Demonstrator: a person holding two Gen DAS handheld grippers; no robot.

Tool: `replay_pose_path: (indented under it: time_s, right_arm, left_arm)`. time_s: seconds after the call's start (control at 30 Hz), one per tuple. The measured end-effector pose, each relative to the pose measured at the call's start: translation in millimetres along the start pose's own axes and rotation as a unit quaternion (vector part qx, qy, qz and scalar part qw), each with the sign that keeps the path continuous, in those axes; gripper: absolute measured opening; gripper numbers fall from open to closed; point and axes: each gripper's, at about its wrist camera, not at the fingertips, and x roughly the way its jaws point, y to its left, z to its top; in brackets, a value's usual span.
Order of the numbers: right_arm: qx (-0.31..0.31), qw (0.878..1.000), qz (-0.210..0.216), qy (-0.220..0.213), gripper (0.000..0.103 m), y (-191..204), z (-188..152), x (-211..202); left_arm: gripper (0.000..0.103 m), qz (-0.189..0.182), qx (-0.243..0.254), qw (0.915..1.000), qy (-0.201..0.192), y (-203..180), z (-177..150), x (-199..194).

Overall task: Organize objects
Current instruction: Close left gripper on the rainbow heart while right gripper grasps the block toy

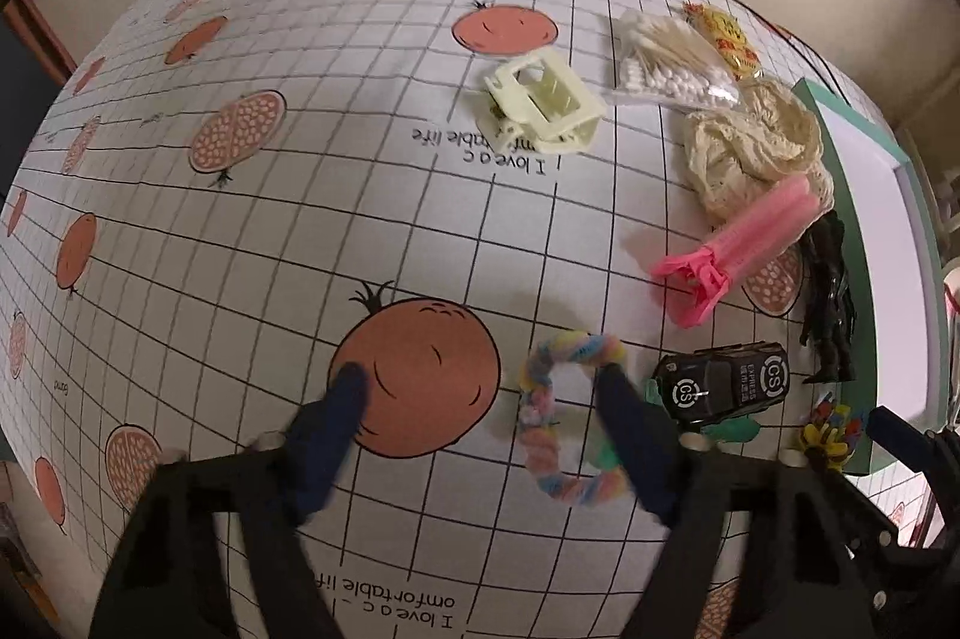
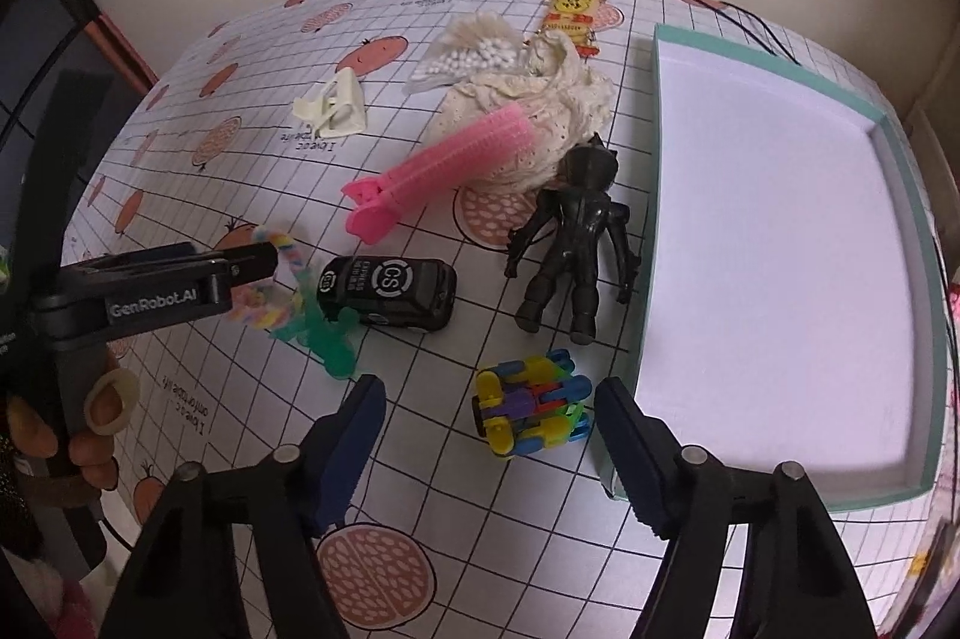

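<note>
Left gripper (image 1: 480, 399): jaws apart, low over the tablecloth (image 1: 240, 249). Your right-hand fingertip (image 1: 612, 387) sits inside the fuzzy pastel ring (image 1: 552, 417); the other finger lies out on the printed orange, so only one side of the ring is between the jaws. From the right wrist view the ring looks partly lifted at your fingertip, though I cannot tell whether it rests on the finger or merely beside it.

Right gripper (image 2: 486, 399): jaws apart, holding nothing. The block toy (image 2: 528, 411) lies directly between your fingertips, slightly ahead. This is the nearest piece to either hand.

Tray (image 2: 918, 231): empty, teal-rimmed, along the right edge of the cloth. Its near corner is just beside your right finger, so the block toy's likely trip is short and to the right.

Remaining stock, ahead of you: black toy car (image 2: 390, 291), green rubber figure (image 2: 330, 339) touching the car, black action figure (image 2: 570, 243) lying lengthwise just beside the tray wall, pink hair roller (image 2: 438, 165), cream lace cloth (image 2: 552, 105), cotton swabs (image 2: 474, 51), cream hair claw (image 2: 333, 108).
</note>
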Motion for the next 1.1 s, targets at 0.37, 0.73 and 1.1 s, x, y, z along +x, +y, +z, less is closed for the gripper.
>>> replay_pose_path:
  time_s: [0.37,0.73,1.1]
  right_arm:
    - [0.012,1.0,0.005,0.018,0.065,-2.9,0.0,12.9]
    - [0.014,0.999,0.013,0.031,0.046,-3.9,1.7,23.2]
    - [0.028,0.999,0.021,0.028,0.044,3.3,-11.0,23.2]
  left_arm:
    - [0.063,0.012,0.002,0.9999,0.006,-3.2,0.8,9.1]
    - [0.04,0.021,0.006,0.9997,0.003,-5.7,1.1,11.5]
    - [0.011,0.018,0.001,0.9998,-0.003,-5.3,0.8,9.9]
